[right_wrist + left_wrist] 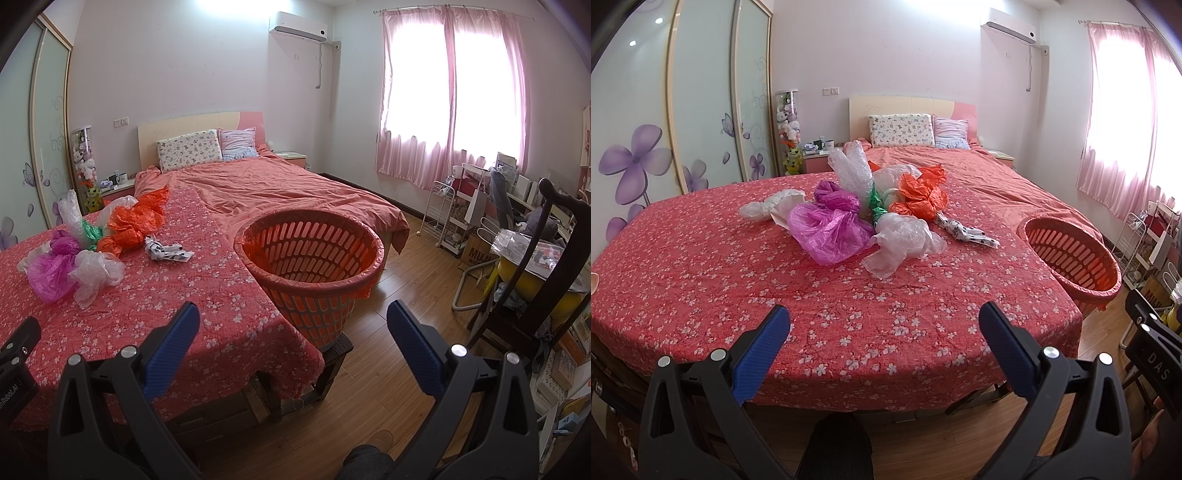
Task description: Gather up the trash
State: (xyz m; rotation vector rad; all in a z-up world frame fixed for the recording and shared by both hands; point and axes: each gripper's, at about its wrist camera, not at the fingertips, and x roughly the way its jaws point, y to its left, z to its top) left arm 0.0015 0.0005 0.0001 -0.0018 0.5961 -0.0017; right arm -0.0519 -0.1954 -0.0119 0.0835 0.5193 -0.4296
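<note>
A heap of crumpled plastic bags lies on a table covered with a red flowered cloth: a purple bag, a clear bag, an orange bag, a bubble-wrap piece and a black-and-white wrapper. The heap also shows in the right wrist view. An orange slatted basket stands on a stool at the table's right edge; it also shows in the left wrist view. My left gripper is open and empty, short of the heap. My right gripper is open and empty, in front of the basket.
A bed with a salmon quilt lies behind the table. A dark wooden chair and cluttered shelves stand at the right. Wood floor lies between basket and chair. A wardrobe with flower prints is at the left.
</note>
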